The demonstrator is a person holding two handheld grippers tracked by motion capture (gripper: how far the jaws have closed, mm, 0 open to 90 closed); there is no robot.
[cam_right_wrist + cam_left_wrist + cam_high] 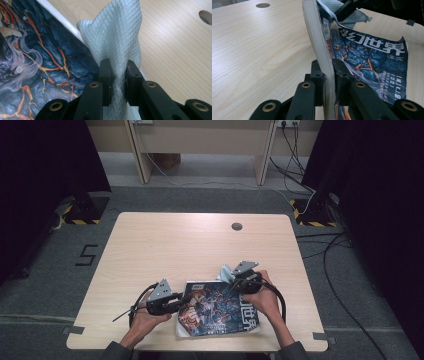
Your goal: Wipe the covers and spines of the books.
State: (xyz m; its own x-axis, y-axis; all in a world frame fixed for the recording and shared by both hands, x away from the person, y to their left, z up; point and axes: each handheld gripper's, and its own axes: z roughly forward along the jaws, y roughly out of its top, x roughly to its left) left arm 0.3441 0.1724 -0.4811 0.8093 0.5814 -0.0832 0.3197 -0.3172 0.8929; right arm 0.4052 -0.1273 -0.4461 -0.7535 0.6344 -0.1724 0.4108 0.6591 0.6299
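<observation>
A magazine [217, 309] with a dark blue and orange cover lies near the table's front edge. My left gripper [186, 299] is shut on its left edge; in the left gripper view the magazine [372, 60] edge stands pinched between the pads, gripper [329, 75]. A pale grey quilted cloth [226, 271] sticks up at the magazine's far right corner. My right gripper [235, 281] is shut on the cloth [117, 40], which rises between the pads of the gripper [118, 80] beside the magazine cover [37, 65].
The light wooden table [190, 240] has a round cable hole [237, 226] at the back middle. Black curtains hang on both sides, and cables run over the floor at the right.
</observation>
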